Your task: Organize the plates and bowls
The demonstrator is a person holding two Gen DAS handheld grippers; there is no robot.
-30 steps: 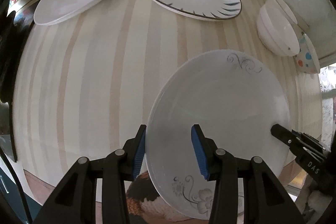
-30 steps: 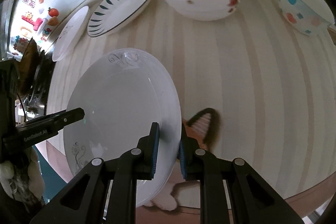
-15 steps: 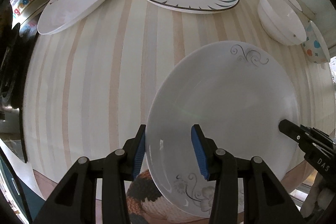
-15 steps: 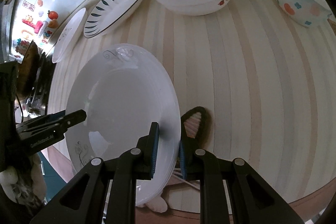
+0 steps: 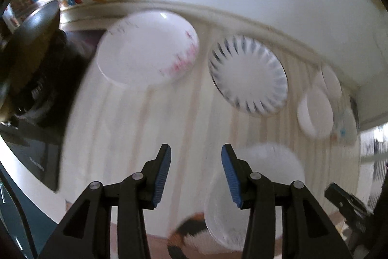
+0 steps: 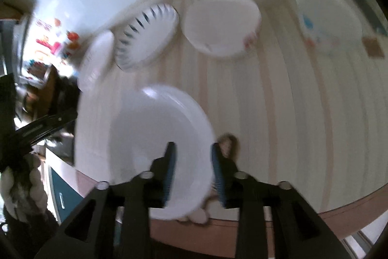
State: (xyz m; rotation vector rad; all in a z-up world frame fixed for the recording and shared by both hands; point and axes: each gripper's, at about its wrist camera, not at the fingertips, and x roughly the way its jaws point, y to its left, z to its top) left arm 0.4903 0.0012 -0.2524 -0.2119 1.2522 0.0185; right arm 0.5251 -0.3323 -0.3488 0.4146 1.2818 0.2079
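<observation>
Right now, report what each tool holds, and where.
Nothing. The left tool is open, empty; the right tool's jaws have just been opening, the rim of the white plate loose between them.

Both wrist views look steeply down over the striped table [image 5: 126, 128], somewhat blurred, apparently from above; they share the feather-patterned plate [image 5: 248, 75] [image 6: 148, 37].

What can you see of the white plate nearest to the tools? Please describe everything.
The white plate is round, smooth and glossy, like glazed ceramic; blur hides any pattern. It lies flat on the striped table near the front edge, overhanging it a little. The right tool has just been opening: its jaws straddle the rim without pressing. The left tool is open beside it, apart.
</observation>
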